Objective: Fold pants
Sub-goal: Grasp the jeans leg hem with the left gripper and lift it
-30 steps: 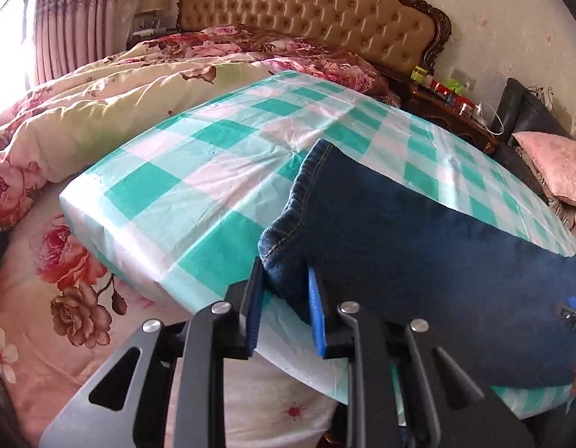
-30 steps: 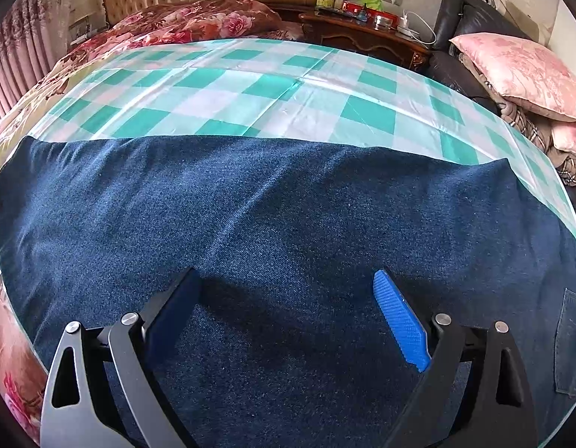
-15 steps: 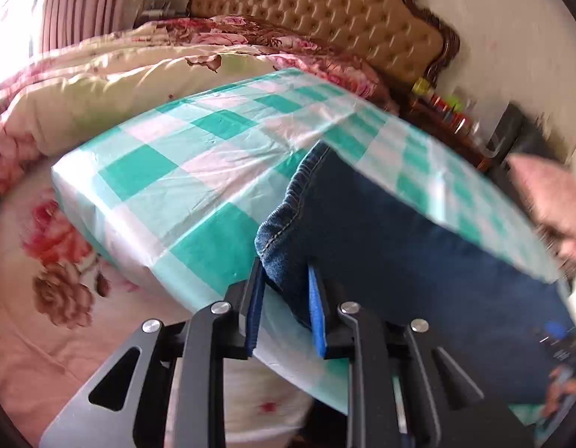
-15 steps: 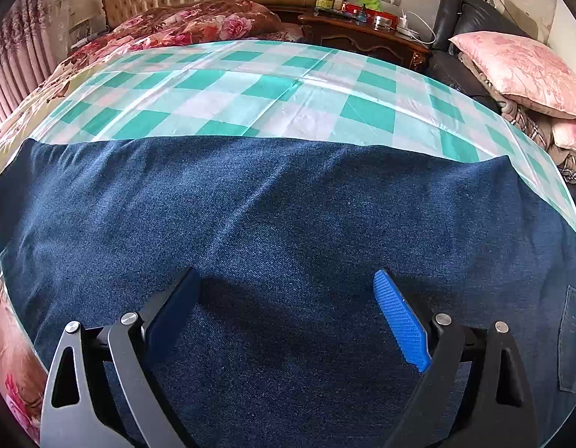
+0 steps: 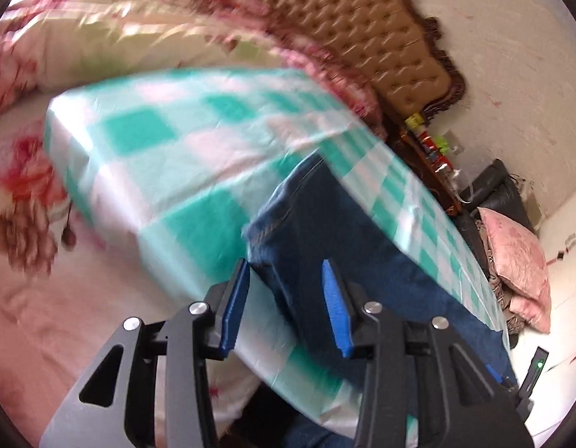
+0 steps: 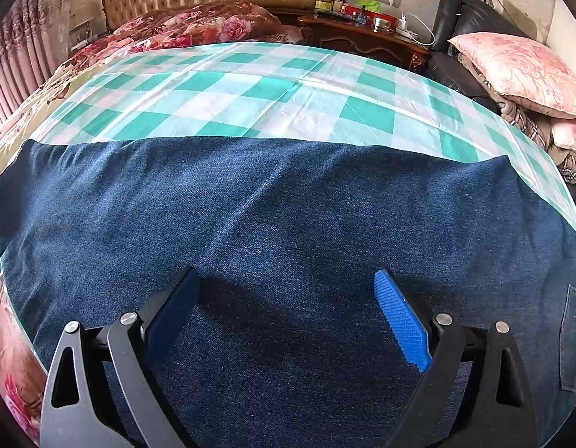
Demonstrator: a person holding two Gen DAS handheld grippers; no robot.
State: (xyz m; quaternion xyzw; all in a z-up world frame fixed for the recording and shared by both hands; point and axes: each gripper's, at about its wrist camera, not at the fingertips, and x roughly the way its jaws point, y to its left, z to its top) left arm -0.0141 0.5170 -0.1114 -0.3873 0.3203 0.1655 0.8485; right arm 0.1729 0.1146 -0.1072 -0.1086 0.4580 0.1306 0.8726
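Rolled since before, left gripper (image 5: 286, 276) fingers are opening around the blurred pants (image 5: 306, 224) hem; right gripper (image 6: 286, 291) gapes wide.

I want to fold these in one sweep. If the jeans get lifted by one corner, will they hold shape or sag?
The jeans would probably sag: the denim lies limp with soft creases. The corner between the opening left gripper bunches, so likely floppy. The glossy checked cloth may let them slide.
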